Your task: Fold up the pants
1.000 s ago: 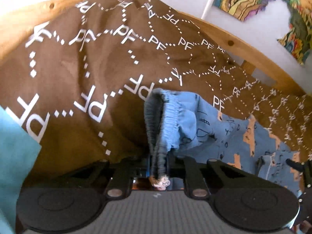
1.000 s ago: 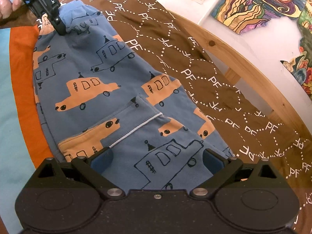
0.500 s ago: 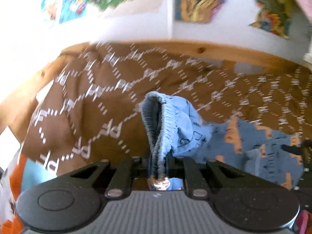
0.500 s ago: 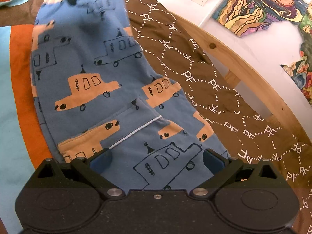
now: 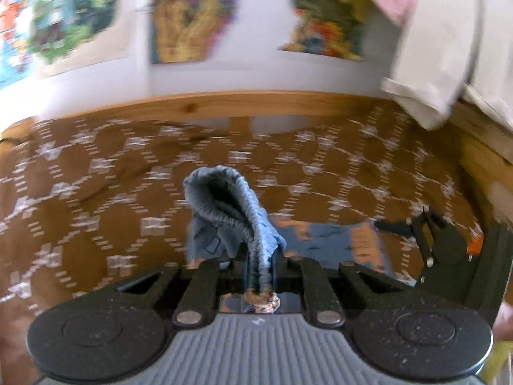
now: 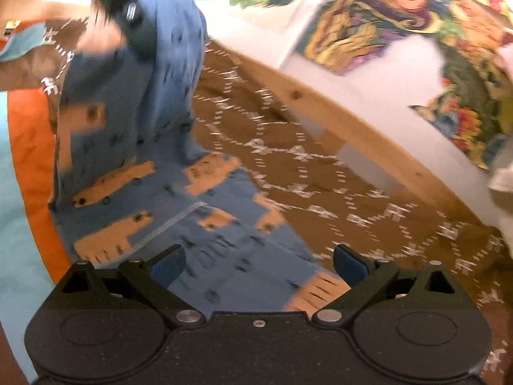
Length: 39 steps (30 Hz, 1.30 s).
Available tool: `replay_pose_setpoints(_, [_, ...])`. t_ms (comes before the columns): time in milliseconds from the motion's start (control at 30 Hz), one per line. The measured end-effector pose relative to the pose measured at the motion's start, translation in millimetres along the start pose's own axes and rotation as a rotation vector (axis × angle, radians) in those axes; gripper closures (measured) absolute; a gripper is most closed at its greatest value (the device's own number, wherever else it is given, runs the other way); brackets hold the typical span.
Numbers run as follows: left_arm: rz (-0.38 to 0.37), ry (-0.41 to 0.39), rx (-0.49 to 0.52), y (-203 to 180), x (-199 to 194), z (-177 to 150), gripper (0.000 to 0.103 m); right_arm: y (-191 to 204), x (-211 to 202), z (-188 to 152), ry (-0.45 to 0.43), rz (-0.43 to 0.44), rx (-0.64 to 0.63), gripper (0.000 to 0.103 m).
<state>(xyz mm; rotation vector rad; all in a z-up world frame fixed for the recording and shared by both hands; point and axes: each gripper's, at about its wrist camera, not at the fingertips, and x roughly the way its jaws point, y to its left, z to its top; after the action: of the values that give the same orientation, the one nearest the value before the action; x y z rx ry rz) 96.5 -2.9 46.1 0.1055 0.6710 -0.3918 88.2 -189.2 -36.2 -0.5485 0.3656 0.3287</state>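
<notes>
The blue pants [image 6: 134, 173] with orange car prints lie on a brown patterned blanket [image 6: 288, 166]. My left gripper [image 5: 261, 272] is shut on the elastic waistband [image 5: 231, 199] and holds it up off the bed. It shows at the top left of the right wrist view [image 6: 128, 12], with the fabric hanging from it. My right gripper [image 6: 258, 261] is open, low over the leg end of the pants. It shows at the right of the left wrist view [image 5: 429, 240].
A wooden bed rail [image 5: 224, 106] runs along the far side under a white wall with colourful pictures [image 6: 368, 22]. An orange and teal cover [image 6: 25, 147] lies to the left. A beige cloth [image 5: 449, 48] hangs at the upper right.
My left gripper has lifted the waistband up and swung it over toward the right gripper. The upper part of the pants has risen off the blanket. My right gripper stays open over the leg end.
</notes>
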Motion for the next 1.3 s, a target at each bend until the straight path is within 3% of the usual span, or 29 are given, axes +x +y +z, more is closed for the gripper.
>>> replay_pose_setpoints(367, [-0.167,0.043,0.225,-109.2,64.3,-15.3,0.089,-90.0,-46.6,-64.5,0.109,-0.198,0.165,0.004])
replay_pose_setpoints(533, [-0.137,0.056,0.333,-147.6,97.8,-34.0,0.088,-117.8,-54.4,-85.6,0.134,-0.205,0.259,0.004])
replay_pose_setpoints(667, [-0.165,0.079,0.382,-152.5,114.2,-49.1,0.083,-131.7,-52.2,-91.9,0.146,-0.205,0.294,0.004])
replay_pose_setpoints(767, [-0.200,0.071,0.399,-151.3,114.0,-53.4,0.059,-135.2,-51.3,-89.5,0.131,-0.175,0.308,0.002])
replay_pose_setpoints(900, [-0.236,0.063,0.378,-145.4,101.3,-55.5,0.045,-133.6,-48.6,-82.3,0.108,-0.119,0.336,0.001])
replay_pose_setpoints(1133, [-0.238,0.025,0.375,-133.0,75.4,-68.5,0.038,-134.5,-47.4,-66.9,0.080,-0.070,0.392,0.001])
replay_pose_setpoints(1300, [-0.193,0.089,0.420,-127.1,90.0,-83.7,0.041,-142.1,-48.6,-62.5,0.079,0.012,0.498,0.001])
